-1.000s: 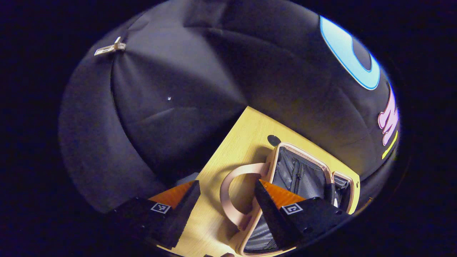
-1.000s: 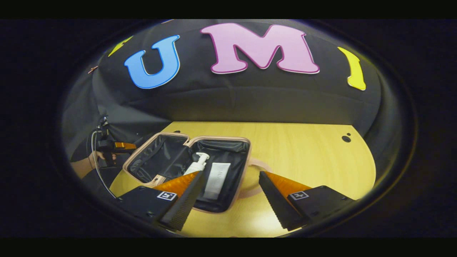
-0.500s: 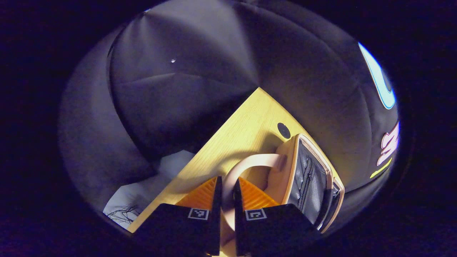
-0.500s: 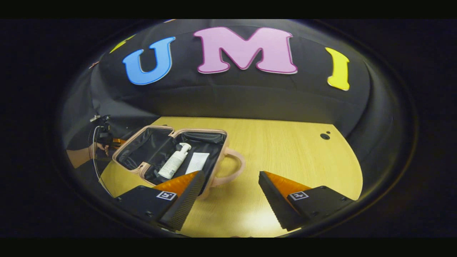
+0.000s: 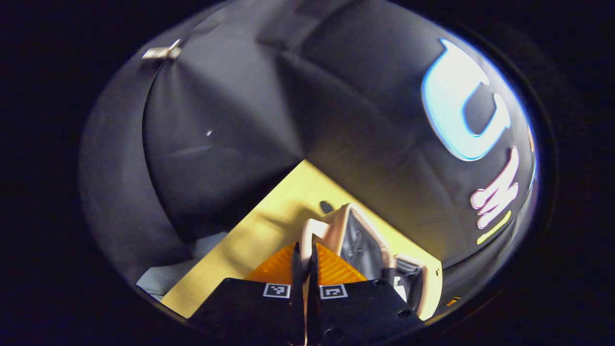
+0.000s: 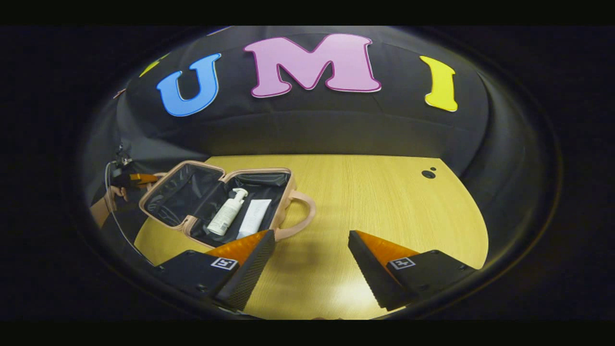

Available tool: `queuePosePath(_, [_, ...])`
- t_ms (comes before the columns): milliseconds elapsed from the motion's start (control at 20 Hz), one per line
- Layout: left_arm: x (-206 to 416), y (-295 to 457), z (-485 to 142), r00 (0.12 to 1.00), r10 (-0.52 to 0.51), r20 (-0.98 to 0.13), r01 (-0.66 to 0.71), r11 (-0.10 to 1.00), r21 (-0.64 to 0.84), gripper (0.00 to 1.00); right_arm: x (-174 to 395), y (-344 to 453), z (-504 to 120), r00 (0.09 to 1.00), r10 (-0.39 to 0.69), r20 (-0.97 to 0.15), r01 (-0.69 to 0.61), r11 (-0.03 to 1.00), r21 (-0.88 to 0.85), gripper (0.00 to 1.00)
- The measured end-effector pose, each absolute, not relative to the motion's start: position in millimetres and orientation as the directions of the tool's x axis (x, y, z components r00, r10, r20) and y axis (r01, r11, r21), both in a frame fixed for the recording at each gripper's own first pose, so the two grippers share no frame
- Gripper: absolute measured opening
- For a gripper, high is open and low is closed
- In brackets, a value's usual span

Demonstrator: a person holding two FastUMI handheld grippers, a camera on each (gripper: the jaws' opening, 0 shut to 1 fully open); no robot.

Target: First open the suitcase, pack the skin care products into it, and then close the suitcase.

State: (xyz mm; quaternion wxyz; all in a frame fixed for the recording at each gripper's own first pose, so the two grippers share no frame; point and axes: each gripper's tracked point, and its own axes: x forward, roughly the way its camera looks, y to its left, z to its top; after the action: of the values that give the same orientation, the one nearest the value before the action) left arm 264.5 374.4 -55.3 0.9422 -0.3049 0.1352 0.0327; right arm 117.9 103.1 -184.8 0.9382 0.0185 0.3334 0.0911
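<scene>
Black cloth backs a wooden table on which the work is laid out.

Nearest in the right gripper view, the right gripper is held low over bare wood, its jaws spread wide with nothing between them. Just beyond its left finger the suitcase is seen lying open, both halves lined in black. Two products are laid side by side in the nearer half: a pump bottle and a white tube. A pink handle juts from that half toward the table's middle. Beyond the case, at the far left edge, a hand is seen with the other tool.

In the left gripper view, the left gripper is drawn almost shut, and a second handle, on the other half, is pinched between its fingers. That half is tilted up on edge just past the fingertips, its lining faced away to the right; the table's corner lies behind it.

Opening is judged done, and packing appears done too, since no further products are seen on the wood. Closing is judged to be under way: the lifted half must be swung over onto the packed half and seated, with the bottle's pump kept clear of the rim. Whether a zip or latch remains cannot be told.
</scene>
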Motion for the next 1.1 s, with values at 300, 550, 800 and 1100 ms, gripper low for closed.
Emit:
queuePosePath(300, [220.7, 205.8, 71.2, 0.983, -0.135, -0.126, 0.055, 0.866, -0.498, 0.08, 125.1, 78.1, -169.0, 0.773, 0.207, -0.599, -0.178, 0.978, 0.109, 0.98])
queuePosePath(550, [221.0, 44.5, 83.0, 0.973, -0.225, -0.056, 0.165, 0.841, -0.514, 0.08, 132.6, 40.1, -157.6, 0.798, 0.198, -0.569, -0.138, 0.979, 0.148, 0.98])
queuePosePath(800, [256.1, -101.8, 1.1, 0.928, -0.313, -0.201, 0.193, 0.867, -0.46, 0.07, 133.0, -2.7, -158.6, 0.814, 0.168, -0.556, -0.104, 0.984, 0.145, 0.98])
queuePosePath(1100, [293.2, -166.2, -101.9, 0.878, -0.303, -0.37, 0.137, 0.9, -0.413, 0.08, 142.0, -40.4, -170.0, 0.825, 0.119, -0.553, -0.047, 0.989, 0.142, 0.98])
